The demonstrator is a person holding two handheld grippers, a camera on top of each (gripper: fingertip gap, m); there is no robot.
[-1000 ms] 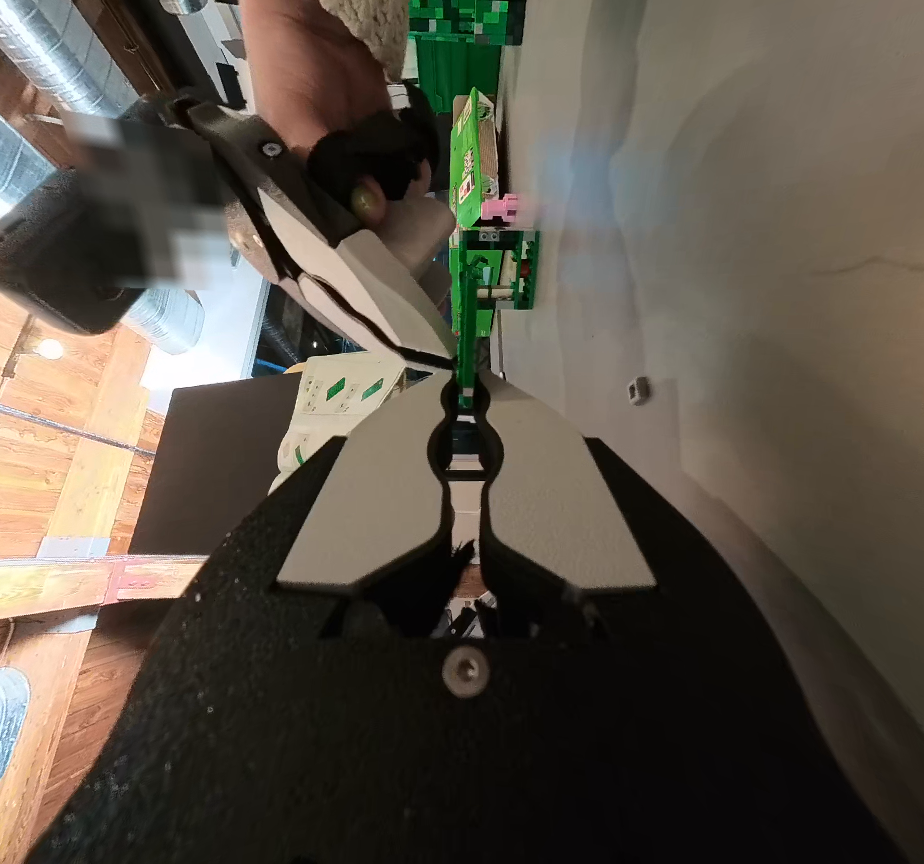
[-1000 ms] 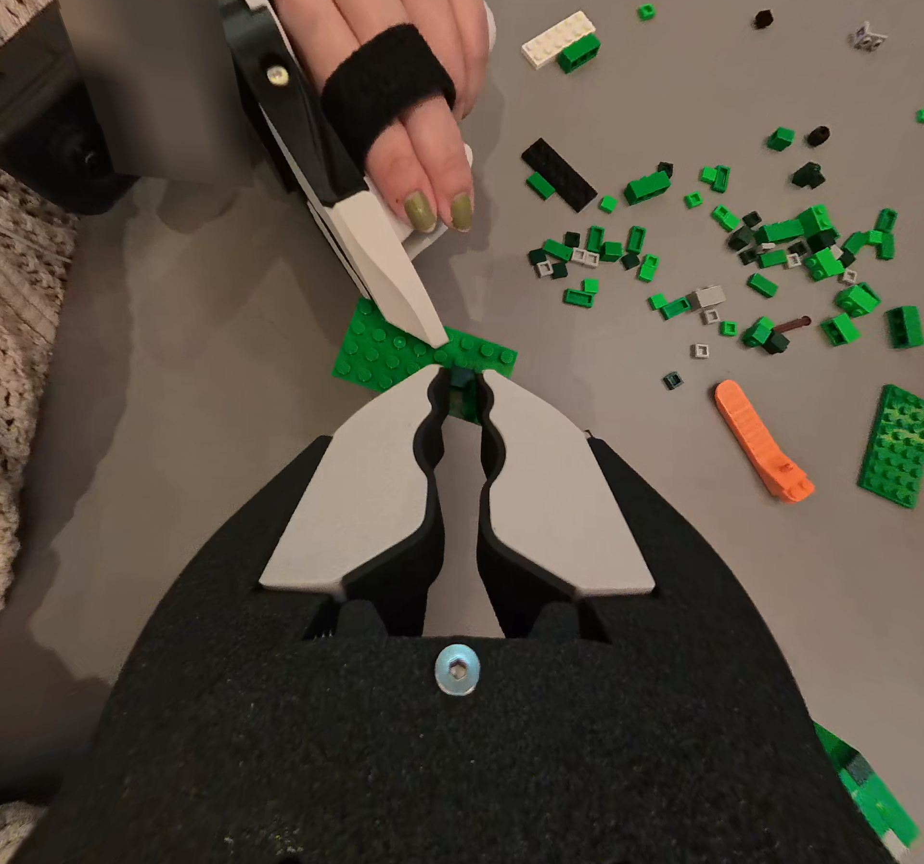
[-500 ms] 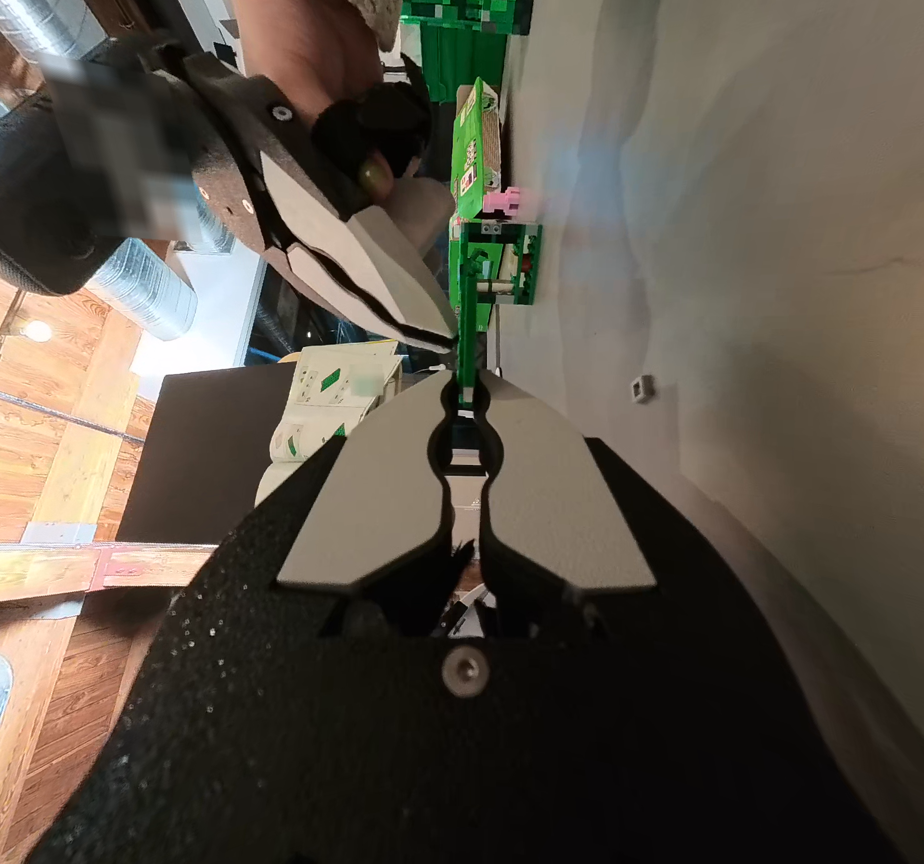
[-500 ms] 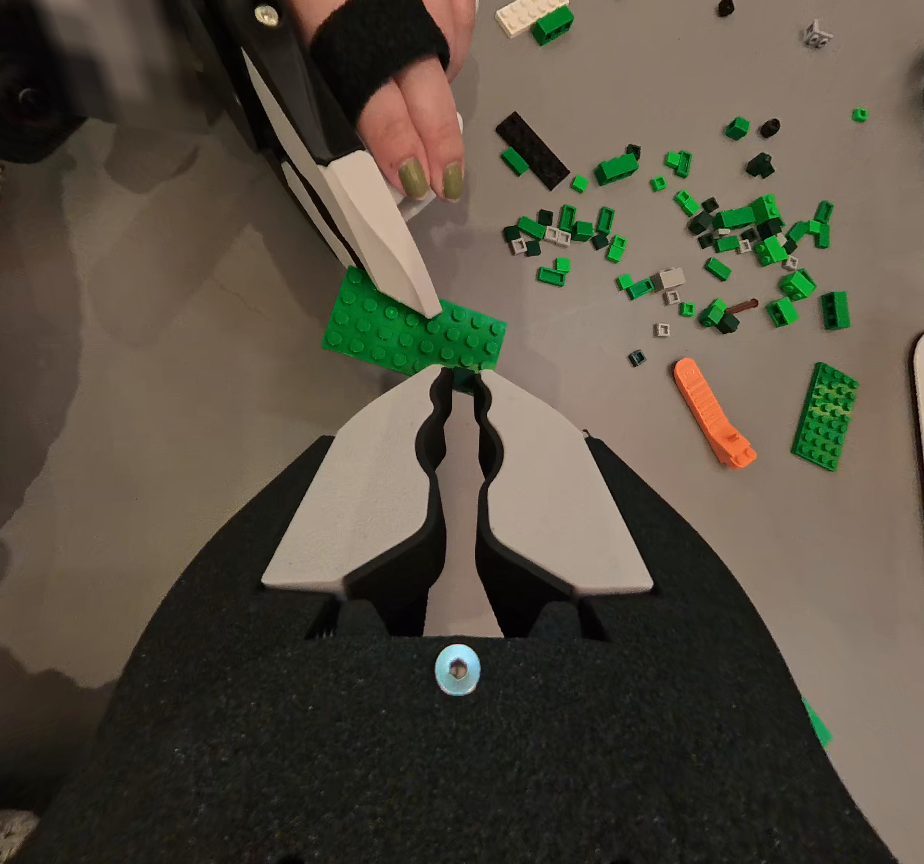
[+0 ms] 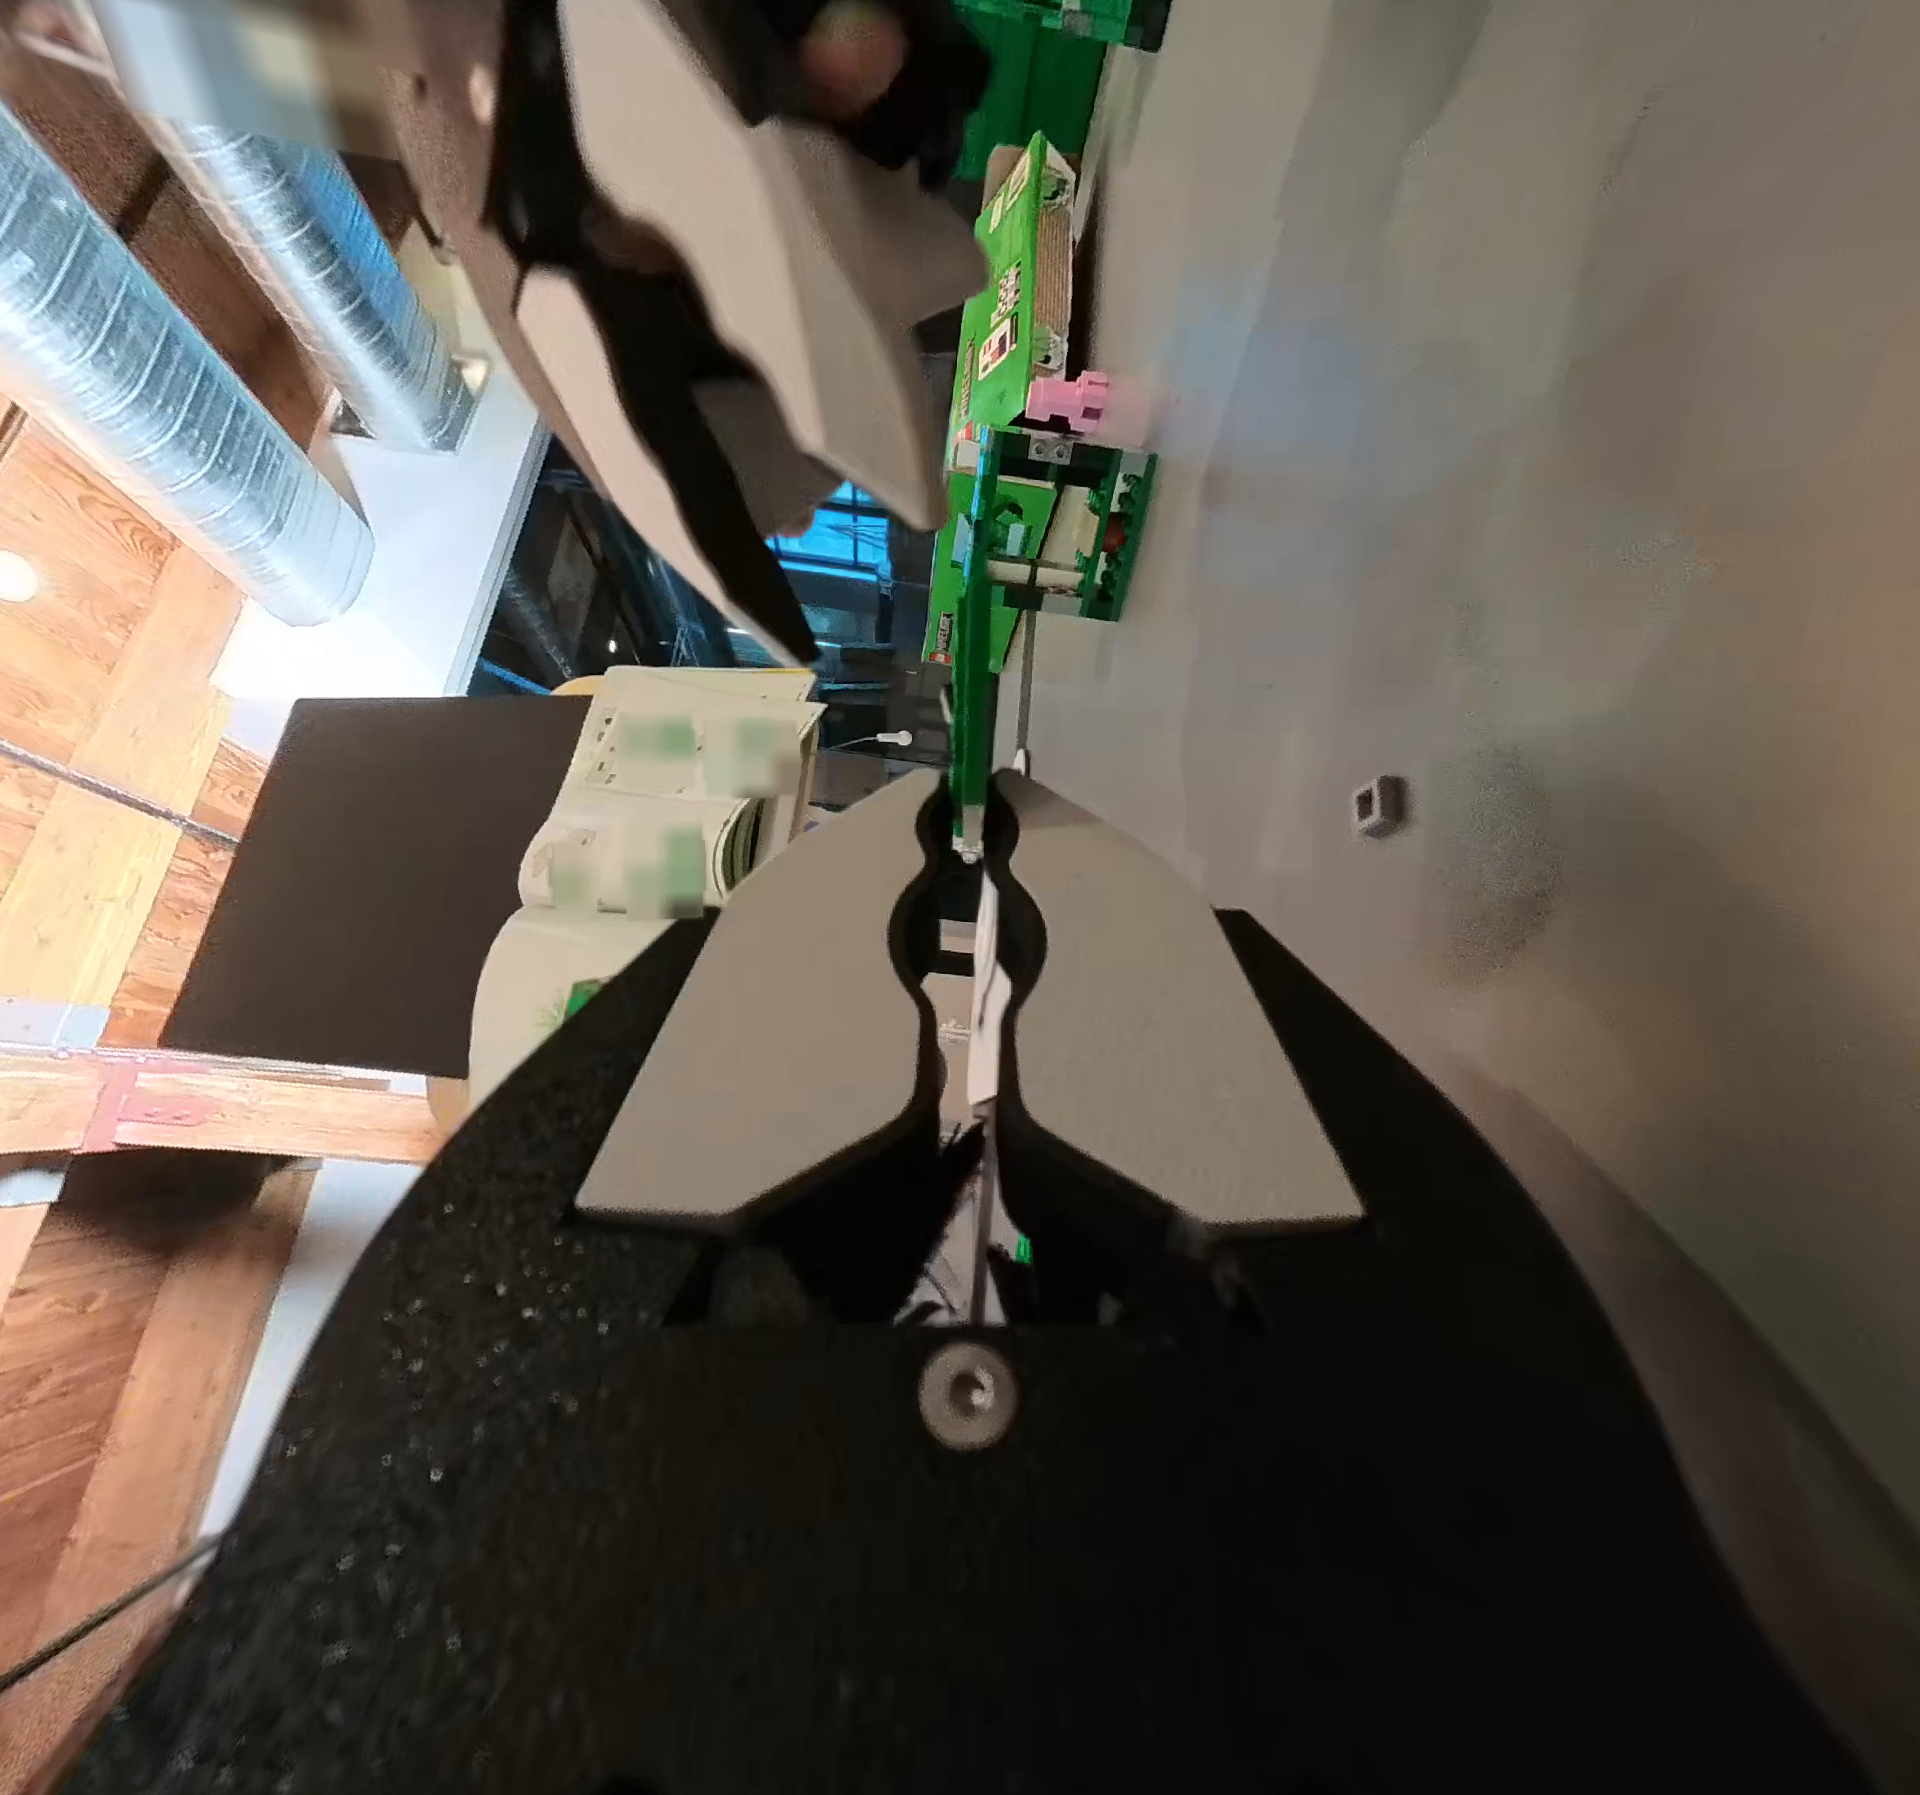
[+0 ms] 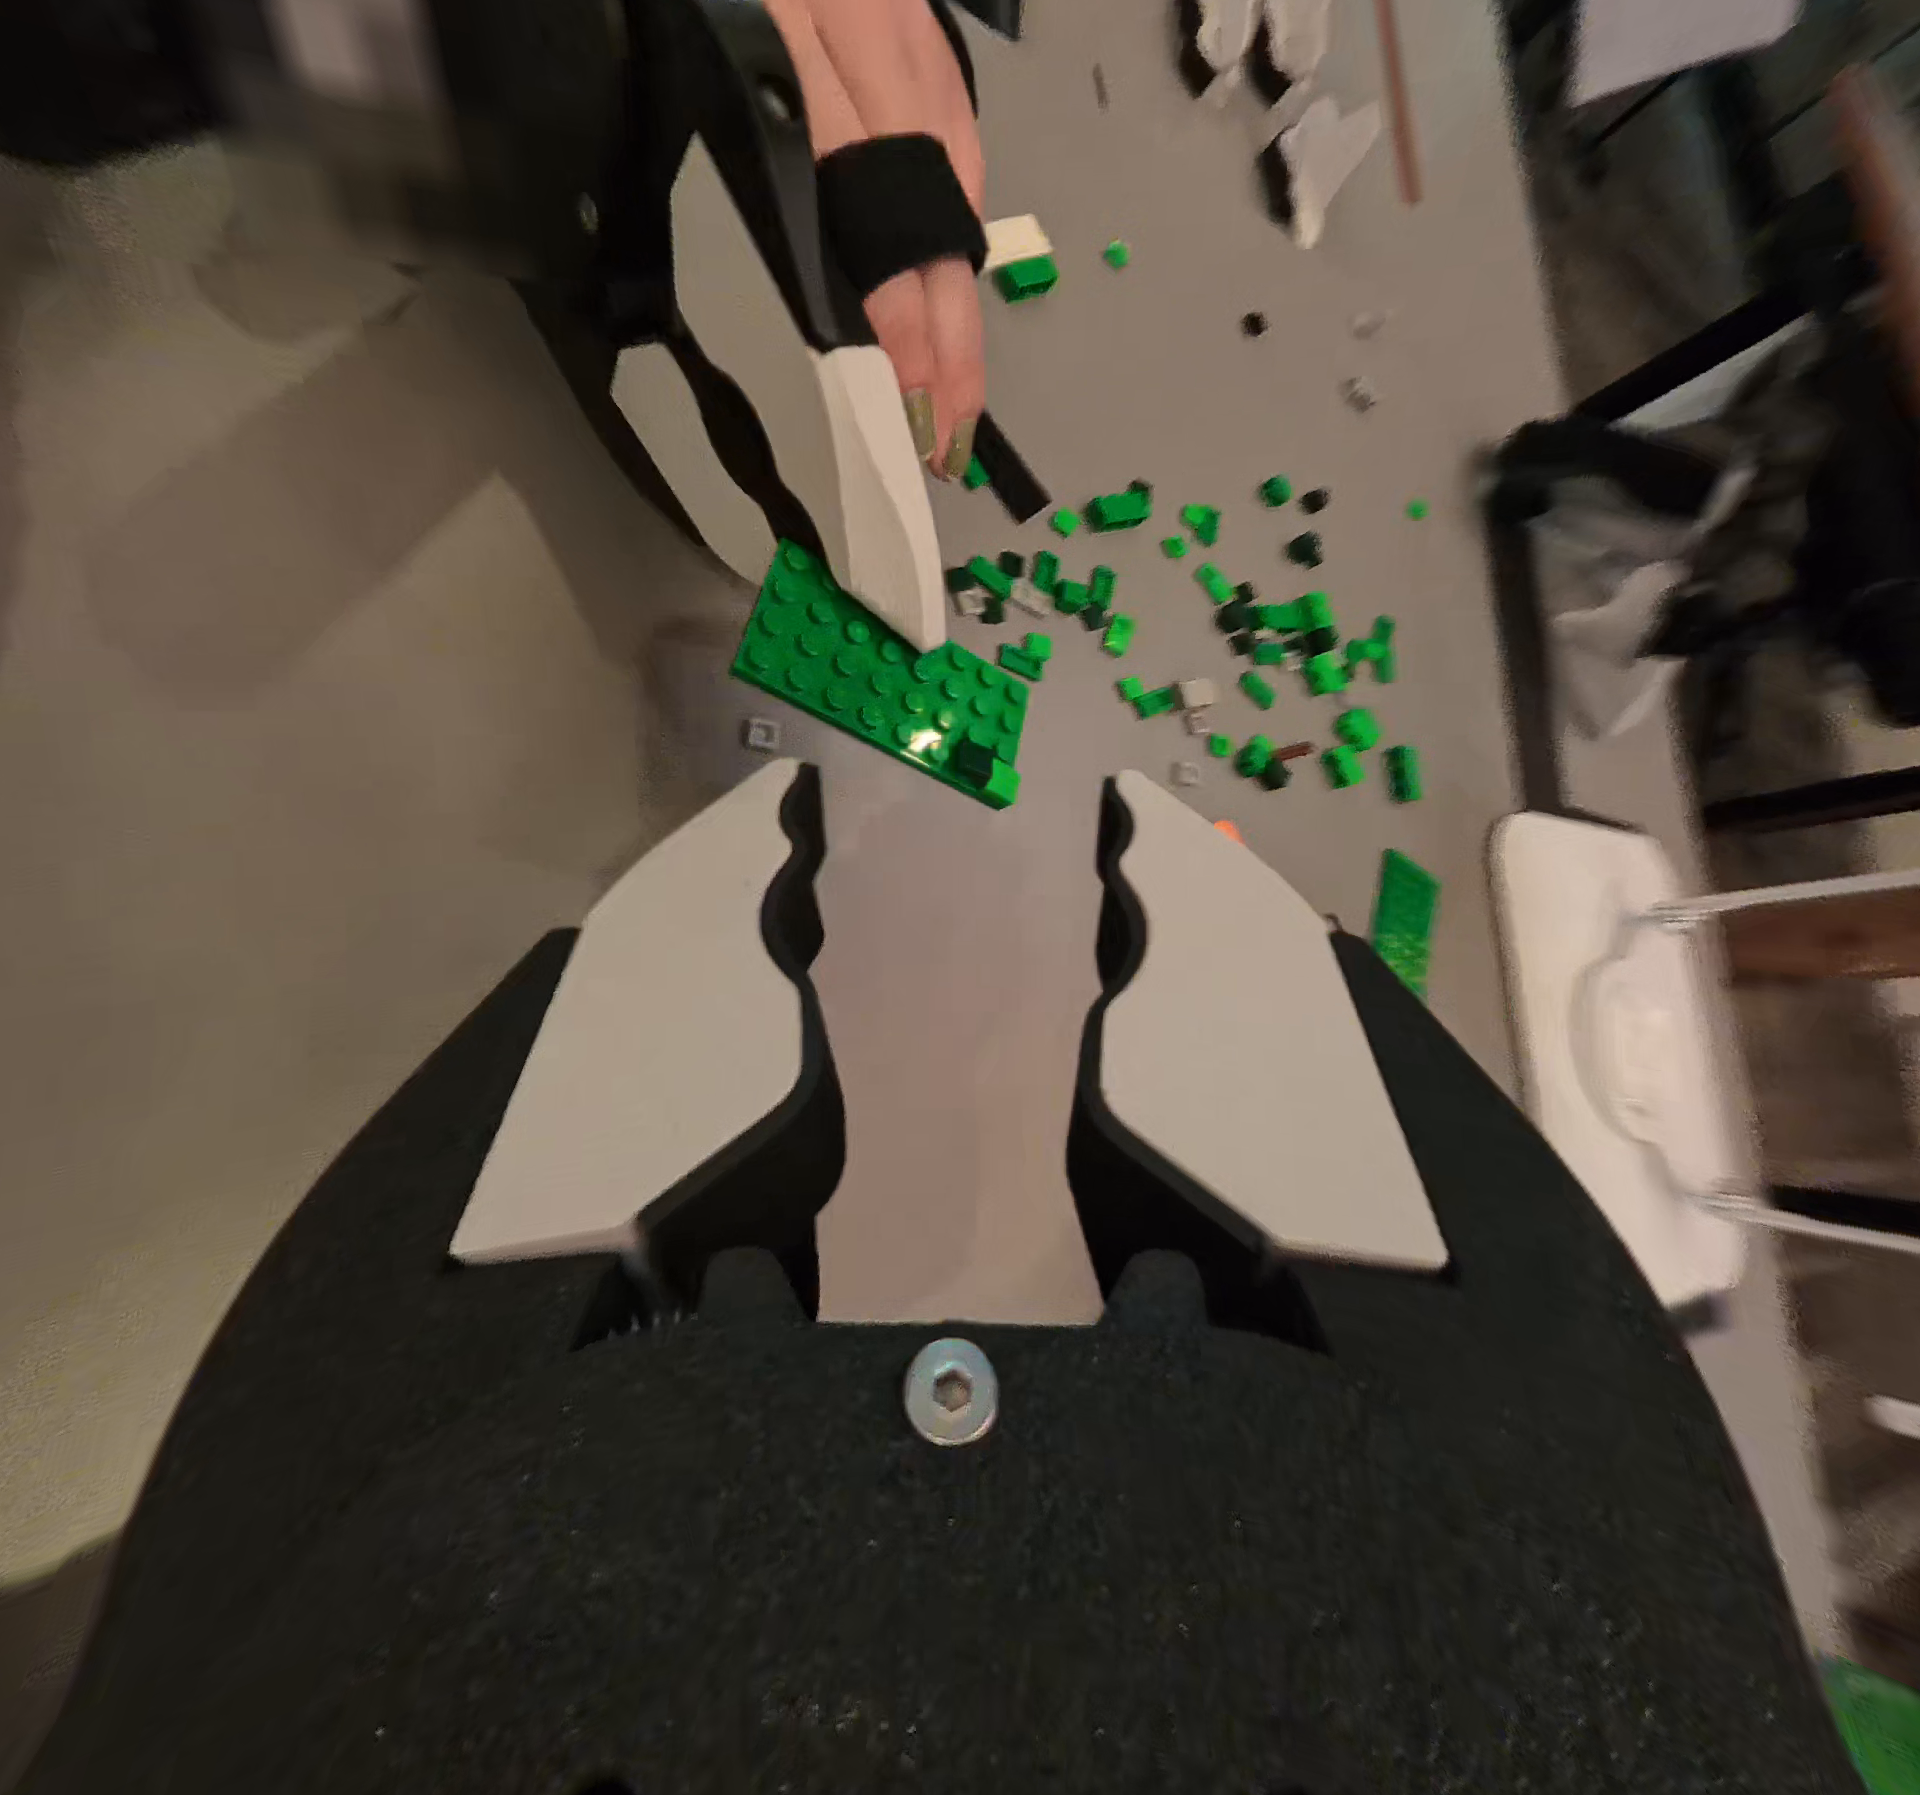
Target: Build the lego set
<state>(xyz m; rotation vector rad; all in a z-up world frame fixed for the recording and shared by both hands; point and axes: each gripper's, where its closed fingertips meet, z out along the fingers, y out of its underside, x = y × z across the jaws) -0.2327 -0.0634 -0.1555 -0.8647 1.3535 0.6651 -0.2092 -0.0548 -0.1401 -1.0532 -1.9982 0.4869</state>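
Left claw [image 6: 914, 602] clamped on one end of a green plate [image 6: 883, 675]. Held up off the grey table [image 6: 312, 706], tilted. Long side running from upper left down to lower right in the right wrist view, bumps facing the camera. One small dark green brick [image 6: 974, 756] stuck on near the low end. Same plate seen edge-on in the left wrist view, a thin green line [image 5: 971, 706] pointing straight away from the left claw [image 5: 971, 800].

Right claw [image 6: 956, 789] spread wide apart, nothing in it, just below the plate's low end and not touching. Seen blurry in the left wrist view too [image 5: 831, 498].

Lots of little loose bricks [image 6: 1247, 623] scattered on the table to the right, mostly green, too many and too blurry to count. One more green plate [image 6: 1405, 919] lying flat farther right. One long black piece [image 6: 1013, 478] close to the fingers [image 6: 940, 374]. One small grey piece [image 6: 764, 733] alone beside the held plate.
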